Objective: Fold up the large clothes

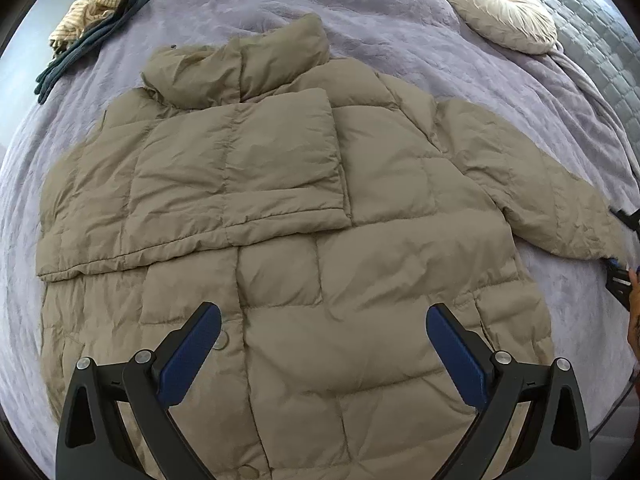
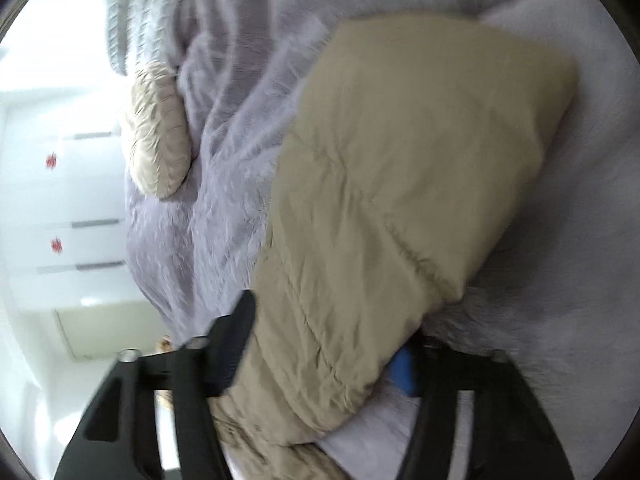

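Note:
A tan puffer jacket (image 1: 296,208) lies flat on the lilac bedspread (image 1: 392,40), collar away from me. Its left sleeve is folded across the chest. Its right sleeve (image 1: 560,192) stretches out to the right. My left gripper (image 1: 323,344) hovers open above the jacket's lower front, holding nothing. My right gripper (image 2: 328,356) shows at the far right edge of the left wrist view (image 1: 620,240), at the cuff. In the right wrist view its fingers sit on both sides of the sleeve end (image 2: 400,208), closed on it. That view is blurred.
A round cream cushion (image 1: 500,12) lies at the back right, also in the right wrist view (image 2: 156,136). A pile of striped and dark green clothes (image 1: 100,20) sits at the back left. A grey quilted headboard (image 1: 600,40) is at the right.

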A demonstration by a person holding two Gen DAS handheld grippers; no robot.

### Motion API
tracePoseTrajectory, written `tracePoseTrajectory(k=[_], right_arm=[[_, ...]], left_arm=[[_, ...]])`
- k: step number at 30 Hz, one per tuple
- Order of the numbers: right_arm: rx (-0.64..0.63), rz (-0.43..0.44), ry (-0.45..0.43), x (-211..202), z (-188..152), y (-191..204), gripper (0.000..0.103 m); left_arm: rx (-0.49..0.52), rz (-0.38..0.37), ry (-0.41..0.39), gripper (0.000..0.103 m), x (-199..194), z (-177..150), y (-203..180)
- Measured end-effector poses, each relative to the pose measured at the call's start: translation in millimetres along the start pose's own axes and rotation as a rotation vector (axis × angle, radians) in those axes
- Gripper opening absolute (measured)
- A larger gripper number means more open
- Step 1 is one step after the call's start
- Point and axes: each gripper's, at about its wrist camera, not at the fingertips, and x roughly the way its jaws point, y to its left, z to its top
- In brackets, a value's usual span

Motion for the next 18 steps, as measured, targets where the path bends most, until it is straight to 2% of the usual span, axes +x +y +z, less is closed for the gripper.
tracePoseTrajectory(k=[2,3,6,9,14,18], right_arm=[[0.060,0.044,0.032,9,3,-4,0.010],[0.096,0.070,0.042,11,3,-6,0.007],[0.111,0.174,0.065,13,-1,2,0.007],[0.009,0.242,0.096,11,-11,29,0.006],[-0.249,0.305,0.154,12,-47,109,0.006],[-0.511,0.312,0.202,23,-103,181,0.007]], left_arm=[[-0.020,-0.004,-0.003,0.103,0,1,5],[-0.026,-0.005,-0.003,0.103,0,2,7],[-0.041,0.001,-0.010,0.103,0,2,15],[-0.063,0.012,-0.028,0.103,-4,4,28],[-0.108,0.044,-0.091,0.103,-17,14,61],[-0.166,0.067,-0.141,0.103,-28,21,95]])
